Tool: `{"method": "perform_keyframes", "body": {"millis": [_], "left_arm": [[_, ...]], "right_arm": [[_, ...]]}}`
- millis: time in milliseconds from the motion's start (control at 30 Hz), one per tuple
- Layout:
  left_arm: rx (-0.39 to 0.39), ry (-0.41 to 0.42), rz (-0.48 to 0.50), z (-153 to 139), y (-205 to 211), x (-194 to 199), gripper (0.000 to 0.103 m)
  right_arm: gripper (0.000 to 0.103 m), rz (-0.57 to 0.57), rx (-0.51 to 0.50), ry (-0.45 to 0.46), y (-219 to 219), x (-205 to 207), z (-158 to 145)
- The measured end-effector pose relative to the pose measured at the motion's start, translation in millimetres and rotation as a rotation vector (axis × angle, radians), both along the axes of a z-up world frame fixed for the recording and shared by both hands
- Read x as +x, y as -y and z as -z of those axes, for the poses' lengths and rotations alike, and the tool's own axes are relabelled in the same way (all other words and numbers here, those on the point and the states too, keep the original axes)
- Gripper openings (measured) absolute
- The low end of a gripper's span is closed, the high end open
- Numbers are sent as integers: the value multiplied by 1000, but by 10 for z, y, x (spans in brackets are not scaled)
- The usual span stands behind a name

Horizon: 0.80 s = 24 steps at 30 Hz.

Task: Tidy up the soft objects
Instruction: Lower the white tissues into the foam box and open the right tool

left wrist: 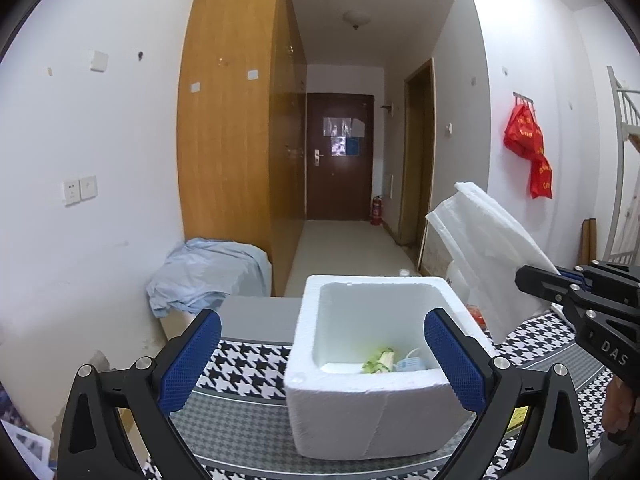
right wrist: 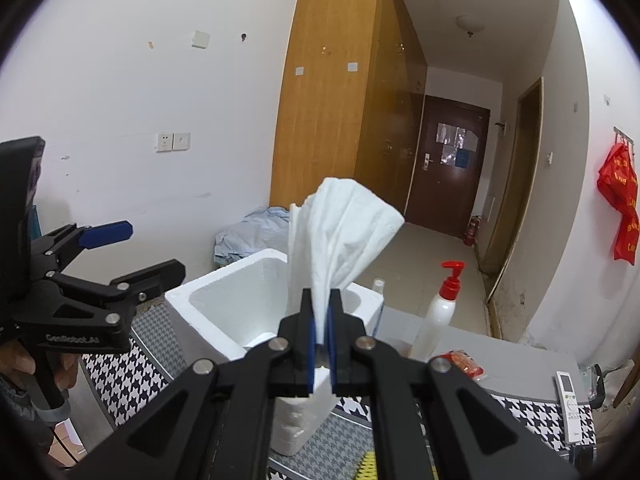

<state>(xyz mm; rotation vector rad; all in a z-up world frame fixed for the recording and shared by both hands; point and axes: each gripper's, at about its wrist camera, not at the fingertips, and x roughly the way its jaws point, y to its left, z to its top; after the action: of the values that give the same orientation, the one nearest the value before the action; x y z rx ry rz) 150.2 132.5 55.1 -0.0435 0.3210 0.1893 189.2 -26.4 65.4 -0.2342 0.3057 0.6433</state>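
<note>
Pinching a white tissue (right wrist: 340, 232) between its closed fingers, the right gripper (right wrist: 321, 336) holds it above the near rim of the white foam box (left wrist: 372, 396), which stands on the houndstooth-covered desk (left wrist: 248, 360); the tissue fans upward, free of the box; the left gripper (left wrist: 320, 364) hangs open and empty just in front of the box, its fingers either side of it in that view; a green-and-white soft thing (left wrist: 380, 362) and a pale blue one already lie at the box's bottom. The likely risk: a light tissue released this high could drift and land on the rim or the desk; the pump bottle (right wrist: 440, 308) beside the box's right side could be knocked by a careless swing.
</note>
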Motion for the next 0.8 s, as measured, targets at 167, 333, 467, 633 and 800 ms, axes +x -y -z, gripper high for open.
{"method": "perform_keyframes", "body": {"millis": [167, 333, 467, 633, 800], "left_arm": [[-6, 15, -15, 6, -59, -85, 102], [-6, 6, -37, 52, -102, -151, 102], [-4, 8, -51, 84, -144, -227, 102], [-14, 4, -52, 111, -170, -250, 102], [-27, -2, -60, 165, -226, -271, 102]], "right_arm": [[8, -10, -9, -8, -109, 37, 7], [8, -8, -21, -17, -201, 82, 31], [8, -7, -22, -34, -258, 137, 34], [8, -18, -19, -77, -336, 230, 63], [9, -21, -37, -102, -453, 315, 116]]}}
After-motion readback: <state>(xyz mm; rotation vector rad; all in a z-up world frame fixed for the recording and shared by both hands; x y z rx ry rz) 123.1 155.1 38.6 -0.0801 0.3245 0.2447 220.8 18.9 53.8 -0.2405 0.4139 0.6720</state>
